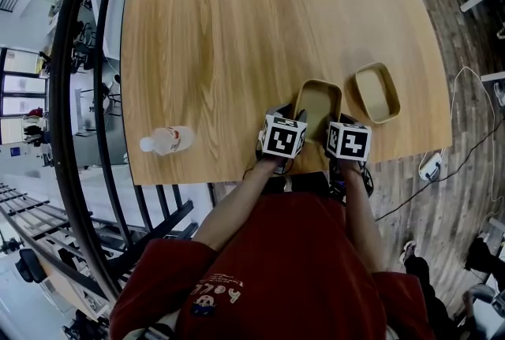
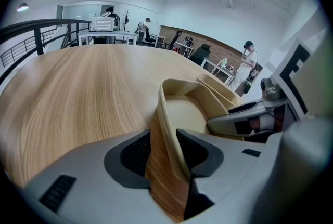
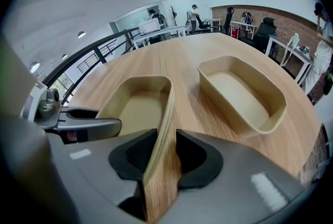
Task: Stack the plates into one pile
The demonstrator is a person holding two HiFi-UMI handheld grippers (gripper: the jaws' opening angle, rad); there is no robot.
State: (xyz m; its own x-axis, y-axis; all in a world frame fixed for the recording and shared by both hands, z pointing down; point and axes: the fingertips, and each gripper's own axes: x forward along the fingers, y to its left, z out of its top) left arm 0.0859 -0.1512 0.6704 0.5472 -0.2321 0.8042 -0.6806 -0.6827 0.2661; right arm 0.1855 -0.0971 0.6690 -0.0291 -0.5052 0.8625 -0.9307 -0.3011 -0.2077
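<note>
Tan oblong deep-walled plate (image 1: 318, 106); rim sits between released fingers of left gripper (image 2: 164, 149), right gripper (image 3: 166, 153).

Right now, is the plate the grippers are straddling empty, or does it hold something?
Empty: the near plate shows a bare beige floor in both gripper views, and nothing lies in it.

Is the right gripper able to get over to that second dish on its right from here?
Probably yes. The second dish sits close beside the right gripper, with only bare table between them. Its open jaws merely straddle the nearer dish at its rim.
</note>
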